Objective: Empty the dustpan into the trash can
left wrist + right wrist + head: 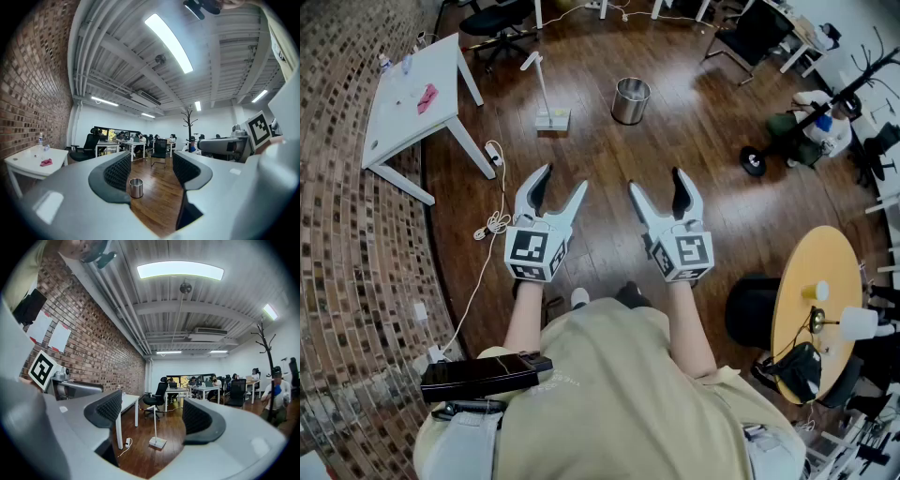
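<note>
While the long-handled dustpan [552, 119] stands upright on the wood floor near the metal trash can [630, 100], well ahead of the person, the task appears not yet begun; the approach to the handle looks like the step in hand. The left gripper [562, 180] and right gripper [655, 180] are held out level, side by side, jaws wide apart, holding and touching nothing. The next move likely calls for stepping forward, closing one gripper on the thin upright handle, then lifting and tipping the pan over the can's open rim.
</note>
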Motion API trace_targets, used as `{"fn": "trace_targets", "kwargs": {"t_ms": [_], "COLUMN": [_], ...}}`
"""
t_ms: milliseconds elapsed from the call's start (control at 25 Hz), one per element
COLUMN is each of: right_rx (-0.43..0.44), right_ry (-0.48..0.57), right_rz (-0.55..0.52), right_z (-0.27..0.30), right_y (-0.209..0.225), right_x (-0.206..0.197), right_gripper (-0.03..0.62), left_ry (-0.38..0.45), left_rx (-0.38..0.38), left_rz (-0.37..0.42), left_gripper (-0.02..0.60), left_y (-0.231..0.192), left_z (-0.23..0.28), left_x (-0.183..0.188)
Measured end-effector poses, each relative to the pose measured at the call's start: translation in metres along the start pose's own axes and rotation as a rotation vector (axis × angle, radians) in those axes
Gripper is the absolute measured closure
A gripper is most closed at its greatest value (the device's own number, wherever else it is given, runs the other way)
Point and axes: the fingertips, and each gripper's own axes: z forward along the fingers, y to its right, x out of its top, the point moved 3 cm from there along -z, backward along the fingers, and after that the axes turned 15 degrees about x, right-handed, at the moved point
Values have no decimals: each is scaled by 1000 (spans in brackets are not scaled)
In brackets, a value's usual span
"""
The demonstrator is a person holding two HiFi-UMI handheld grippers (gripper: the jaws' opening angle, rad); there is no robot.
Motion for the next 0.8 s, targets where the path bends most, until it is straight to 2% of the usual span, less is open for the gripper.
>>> {"fn": "trace_targets", "kwargs": {"t_ms": [240, 320, 440, 800], "right_rx": [0, -8, -10, 44], "right_ry": [-14, -3, 10, 51], "right_rz": [16, 22, 34, 27], "right_z": [1, 0, 8, 60], "right_y": [-4, 4, 24, 104], "right_x": [-9, -10, -13, -3], "right_gripper": [201, 204, 204, 204], "left_ry": [-15, -21, -22, -13], "left_rx": [10, -4, -12, 52], "left_rz": [-18, -16, -3, 38], "left_gripper": [307, 329, 345, 330], "left_y": [-7, -3, 4, 3], "left_z": [2, 9, 27, 108], "left_x": [-9, -10, -10, 4]}}
